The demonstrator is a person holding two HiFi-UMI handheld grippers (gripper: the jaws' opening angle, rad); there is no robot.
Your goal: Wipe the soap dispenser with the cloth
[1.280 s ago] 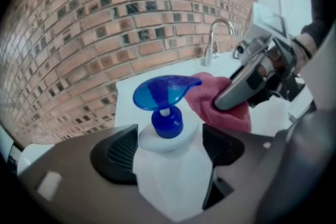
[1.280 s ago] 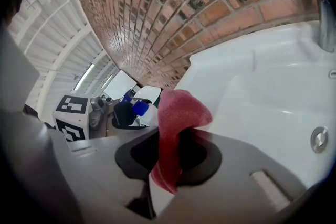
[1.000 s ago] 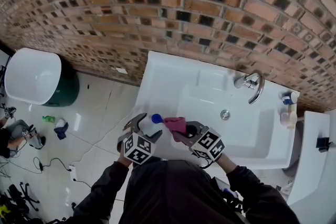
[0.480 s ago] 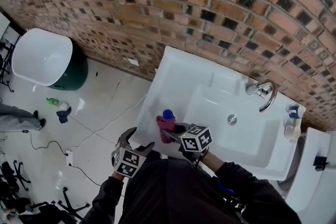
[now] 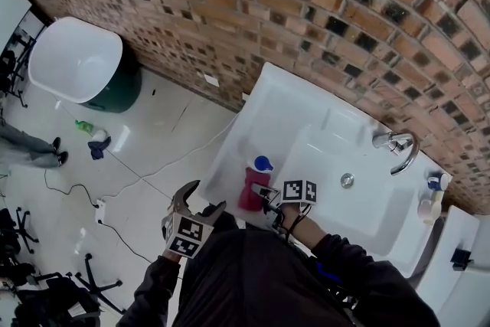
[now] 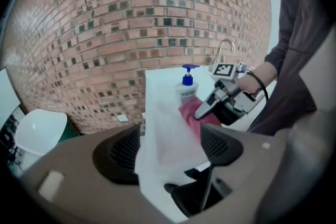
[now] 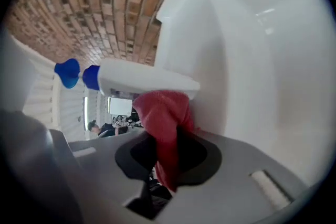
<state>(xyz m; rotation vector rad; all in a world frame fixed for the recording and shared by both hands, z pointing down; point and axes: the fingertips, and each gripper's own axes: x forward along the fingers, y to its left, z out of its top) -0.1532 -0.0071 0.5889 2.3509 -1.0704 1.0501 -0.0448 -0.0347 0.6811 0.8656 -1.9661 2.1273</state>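
While the right hand-held gripper (image 5: 266, 195) clenched a red cloth (image 5: 252, 191) against the soap dispenser (image 5: 262, 164), the bottle stood upright on the left ledge of the white sink (image 5: 230, 157), as the head view showed. The left hand-held gripper (image 5: 200, 201) hung off the sink's left front corner, apart from the bottle. Its jaws were wide but closing, with nothing between them. A tap (image 5: 398, 143) rose at the sink's far right, by the brick wall (image 5: 230, 4).

From the left gripper view, the blue-pumped bottle stood on the sink's ledge beyond the spread jaws, and the other tool pressed the cloth to its lower body. Only the sink's edge showed in the gap.

From the right gripper view, the cloth was pinched in a fold between the jaws and bunched against the white lower side of the bottle.

The dispenser looked like a light, stiff plastic bottle with a smooth skin, likely to slide or tip on the glazed sink under a sideways rub. A steadying hold round its body, below the pump, seemed the safe place. The cloth looked soft and limp, best held by a bunched fold, as it was. No brand could be read: the bottle's label was a blur, and the marker cubes bore only black-and-white squares.
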